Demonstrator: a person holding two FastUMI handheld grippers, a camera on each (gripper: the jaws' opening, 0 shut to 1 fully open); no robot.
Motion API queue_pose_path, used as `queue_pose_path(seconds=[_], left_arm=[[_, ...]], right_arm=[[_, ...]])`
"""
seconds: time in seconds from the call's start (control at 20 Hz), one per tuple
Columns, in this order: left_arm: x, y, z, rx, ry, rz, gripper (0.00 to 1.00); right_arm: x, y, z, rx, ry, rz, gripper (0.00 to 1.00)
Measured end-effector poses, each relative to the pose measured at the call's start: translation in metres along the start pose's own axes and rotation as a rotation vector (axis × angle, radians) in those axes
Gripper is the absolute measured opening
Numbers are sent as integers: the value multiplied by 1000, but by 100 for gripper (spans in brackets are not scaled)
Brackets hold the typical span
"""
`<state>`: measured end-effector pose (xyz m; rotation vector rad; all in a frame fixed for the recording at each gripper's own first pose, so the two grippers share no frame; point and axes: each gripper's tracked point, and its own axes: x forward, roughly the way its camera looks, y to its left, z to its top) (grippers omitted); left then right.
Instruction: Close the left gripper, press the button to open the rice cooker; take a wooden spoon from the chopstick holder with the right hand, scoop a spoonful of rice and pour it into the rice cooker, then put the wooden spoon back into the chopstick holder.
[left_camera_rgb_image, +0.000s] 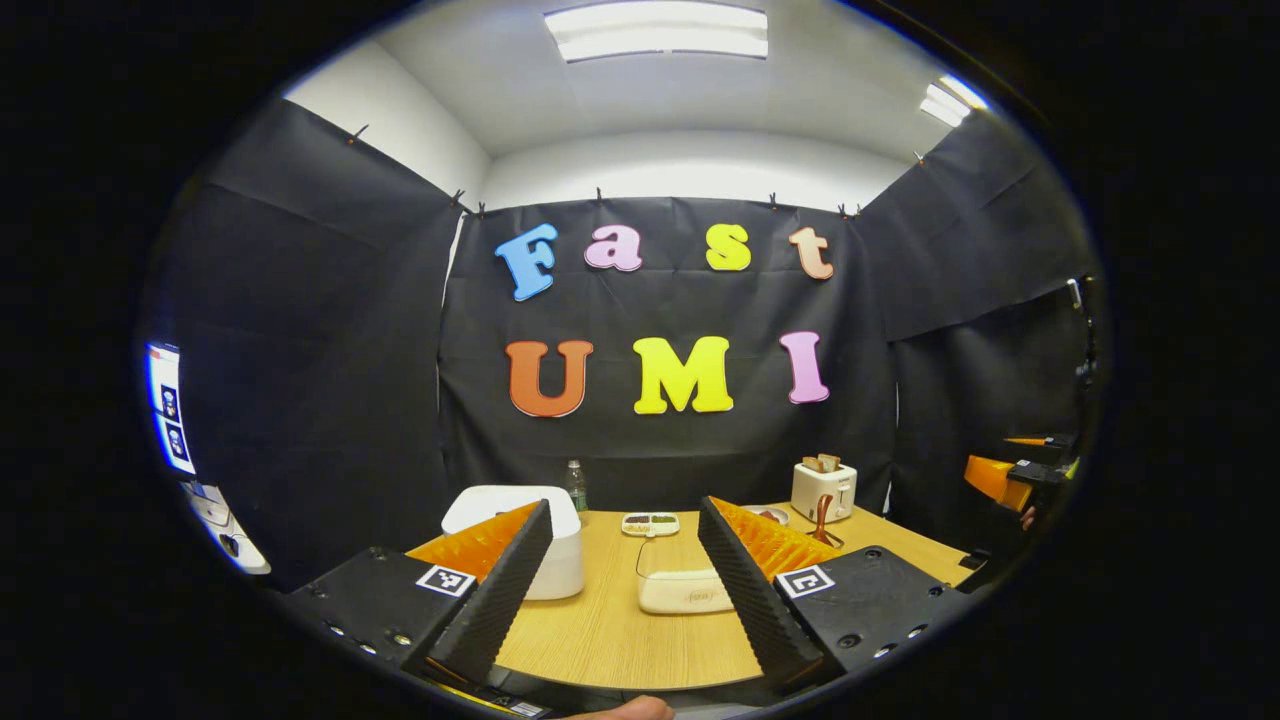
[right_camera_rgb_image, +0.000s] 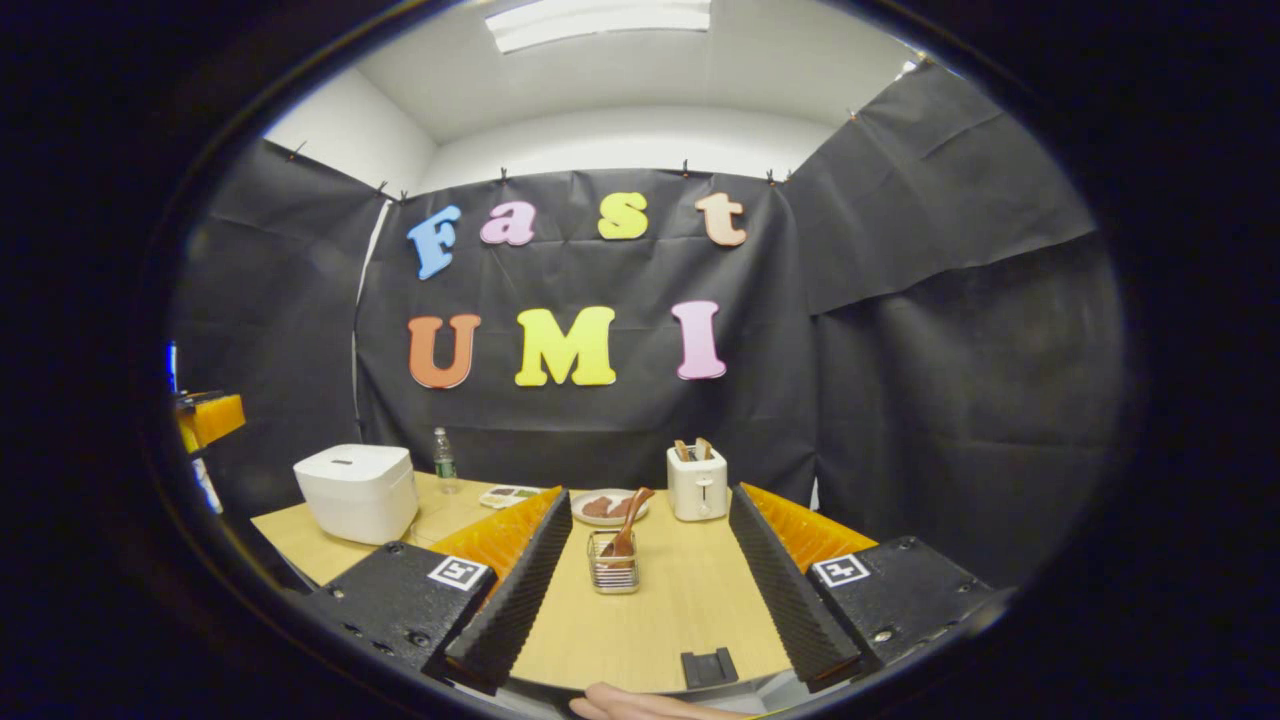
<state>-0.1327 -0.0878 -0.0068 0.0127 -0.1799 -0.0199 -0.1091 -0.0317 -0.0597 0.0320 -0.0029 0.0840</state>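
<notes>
Left gripper (left_camera_rgb_image: 625, 590) wide open, holding nothing, above the light wooden table (left_camera_rgb_image: 600, 640). White rounded rice cooker (right_camera_rgb_image: 357, 490) at far left, lid shut. Right gripper (right_camera_rgb_image: 650, 585) wide open, empty. Brown wooden spoon (right_camera_rgb_image: 628, 525) stands tilted in the wire-mesh chopstick holder (right_camera_rgb_image: 613, 572) mid-table, between the fingers.

Left gripper (left_camera_rgb_image: 625, 590) sits wide open over the wooden table (left_camera_rgb_image: 610, 640), white rice cooker (left_camera_rgb_image: 555, 545) just behind its left finger, lid down, toaster (left_camera_rgb_image: 823, 489) farther back.
</notes>
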Motion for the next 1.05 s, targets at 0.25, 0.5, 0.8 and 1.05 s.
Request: queue_pose_path(seconds=[0.25,0.5,0.8,1.05], left_arm=[[1,4,-4,-41,7,15,94],[6,2,-11,-74,24,-1,94],[11,2,-28,-38,54,-17,94],[7,-1,-24,-6,35,-33,94]], right_arm=[[-6,-5,4,-7,-16,3,96],[-4,-5,6,-4,-21,8,100],[-5,3,12,7,-51,32,100],[-1,-1,7,19,-39,24,100]])
